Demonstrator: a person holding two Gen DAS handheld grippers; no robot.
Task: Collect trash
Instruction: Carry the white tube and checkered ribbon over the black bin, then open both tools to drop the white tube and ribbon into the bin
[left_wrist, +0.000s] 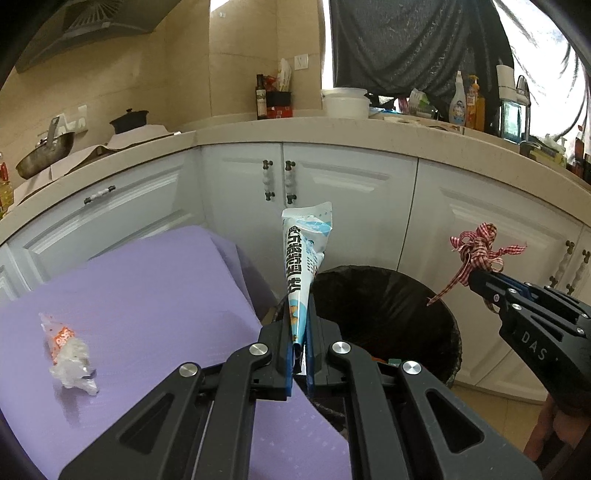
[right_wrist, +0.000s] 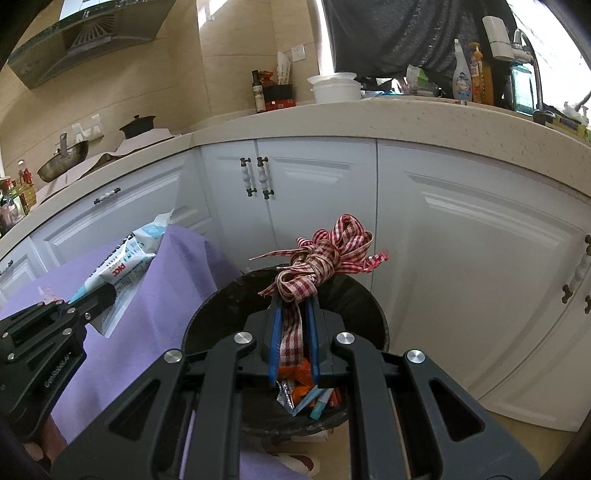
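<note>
My left gripper (left_wrist: 300, 314) is shut on a blue and white wrapper (left_wrist: 304, 254) and holds it upright at the near left rim of the black-lined trash bin (left_wrist: 388, 306). My right gripper (right_wrist: 293, 306) is shut on a red and white checked ribbon (right_wrist: 325, 254) and holds it above the bin (right_wrist: 221, 310), where several wrappers (right_wrist: 306, 395) lie inside. The right gripper with the ribbon (left_wrist: 476, 254) also shows in the left wrist view. The left gripper with the wrapper (right_wrist: 122, 262) also shows in the right wrist view. A crumpled orange and clear wrapper (left_wrist: 68, 350) lies on the purple cloth (left_wrist: 155, 295).
White cabinets (left_wrist: 332, 195) with dark handles stand close behind the bin under a beige counter (left_wrist: 332, 133). On the counter are a wok (left_wrist: 44, 151), a black pot (left_wrist: 129, 120), bottles (left_wrist: 465, 99) and white containers (left_wrist: 345, 101).
</note>
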